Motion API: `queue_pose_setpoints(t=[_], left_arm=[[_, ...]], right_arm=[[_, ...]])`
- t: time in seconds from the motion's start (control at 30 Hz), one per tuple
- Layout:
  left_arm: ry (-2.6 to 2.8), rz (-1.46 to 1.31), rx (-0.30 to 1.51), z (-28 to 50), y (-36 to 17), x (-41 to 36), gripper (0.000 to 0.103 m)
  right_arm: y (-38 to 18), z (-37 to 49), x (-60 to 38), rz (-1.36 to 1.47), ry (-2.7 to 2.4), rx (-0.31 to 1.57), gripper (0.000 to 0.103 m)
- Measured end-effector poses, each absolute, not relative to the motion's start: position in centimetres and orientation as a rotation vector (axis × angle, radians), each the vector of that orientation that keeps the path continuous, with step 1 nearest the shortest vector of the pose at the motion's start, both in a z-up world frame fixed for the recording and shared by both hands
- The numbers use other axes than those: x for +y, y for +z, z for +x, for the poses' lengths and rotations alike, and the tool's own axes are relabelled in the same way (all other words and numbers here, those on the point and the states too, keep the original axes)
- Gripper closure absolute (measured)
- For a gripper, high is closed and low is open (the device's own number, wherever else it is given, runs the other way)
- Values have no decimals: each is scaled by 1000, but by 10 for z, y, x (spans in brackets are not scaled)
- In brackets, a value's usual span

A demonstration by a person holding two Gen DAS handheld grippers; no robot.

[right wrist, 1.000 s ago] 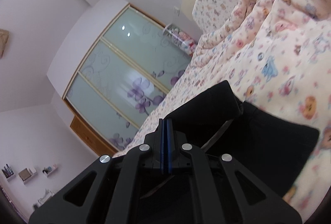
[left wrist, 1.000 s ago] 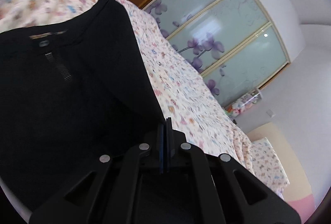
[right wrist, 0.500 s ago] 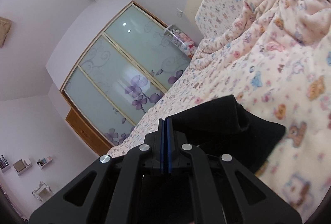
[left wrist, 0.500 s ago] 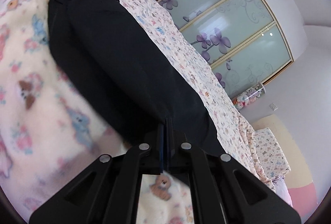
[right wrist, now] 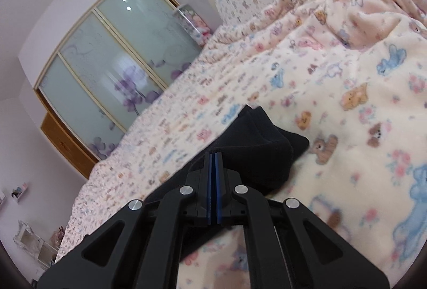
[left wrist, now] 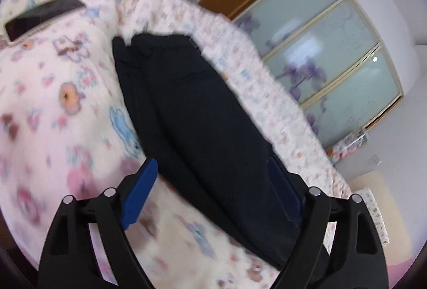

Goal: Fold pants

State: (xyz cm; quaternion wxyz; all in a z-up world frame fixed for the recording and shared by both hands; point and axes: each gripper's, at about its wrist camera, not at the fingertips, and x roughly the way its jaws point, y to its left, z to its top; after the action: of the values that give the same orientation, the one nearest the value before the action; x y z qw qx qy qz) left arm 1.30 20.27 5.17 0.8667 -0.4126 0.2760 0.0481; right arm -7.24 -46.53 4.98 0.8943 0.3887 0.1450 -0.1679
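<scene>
Two views, taken in turn.

Left wrist view: the pants (left wrist: 197,112), black and already doubled lengthwise, lie as one long strip on the bed (left wrist: 61,107). Their long axis runs straight away from the left hand-held gripper (left wrist: 213,190), from the near end between its fingers to the far end up the frame. The jaws are opening and stand wide; the blue pads are clear of the cloth, though the near end lies between them and hides part of the right-hand pad. This gripper tilts down toward the bed. A dark phone (left wrist: 42,15) lies well apart, upper left.

Right wrist view: the right hand-held gripper (right wrist: 213,174) is pinched fully together, with black cloth of the pants (right wrist: 261,144) bunched just ahead of its tips. Whether cloth sits between the pads cannot be told. It also tilts downward.

Judgement: the right hand is nearer that bunched end, so the next fold likely starts there, along the strip's length.
</scene>
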Motion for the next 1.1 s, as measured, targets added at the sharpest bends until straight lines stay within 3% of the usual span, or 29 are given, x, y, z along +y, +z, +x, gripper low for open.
queue_pose_setpoints(t=[0.13,0.3,0.43,0.5,0.53,0.57,0.7,0.93,0.97,1.0,1.03,1.07,1.1], left_arm=[[105,-950,616,23,30,224,19],[26,-1181,529,23,28,250,15],[-40,-1174,399,21,49,264,13],[-13,-1121,419,29,54,267,11],[-21,-1128,447,37,52,269,11],[-23,-1147,498,48,46,273,11],[0,-1209,619,67,22,282,11],[1,-1303,573,86,11,299,12],[-10,-1314,562,89,7,303,15],[-13,-1320,551,91,5,305,32],[-20,-1314,549,92,5,306,64],[-28,-1294,550,93,5,306,84],[-34,-1257,548,91,6,306,93]], right_arm=[[44,-72,-469,847,-369,403,99],[45,-89,-472,890,-395,457,98],[58,-102,-467,823,-425,415,96],[63,-104,-464,788,-430,390,68],[66,-105,-462,782,-429,376,26],[68,-106,-459,776,-420,346,14],[83,-102,-439,653,-378,296,21],[92,-98,-435,633,-322,278,21],[91,-97,-435,633,-320,281,21],[90,-97,-434,634,-320,285,21],[89,-98,-433,637,-319,287,21],[86,-97,-434,644,-317,291,21],[85,-97,-434,650,-316,295,21]])
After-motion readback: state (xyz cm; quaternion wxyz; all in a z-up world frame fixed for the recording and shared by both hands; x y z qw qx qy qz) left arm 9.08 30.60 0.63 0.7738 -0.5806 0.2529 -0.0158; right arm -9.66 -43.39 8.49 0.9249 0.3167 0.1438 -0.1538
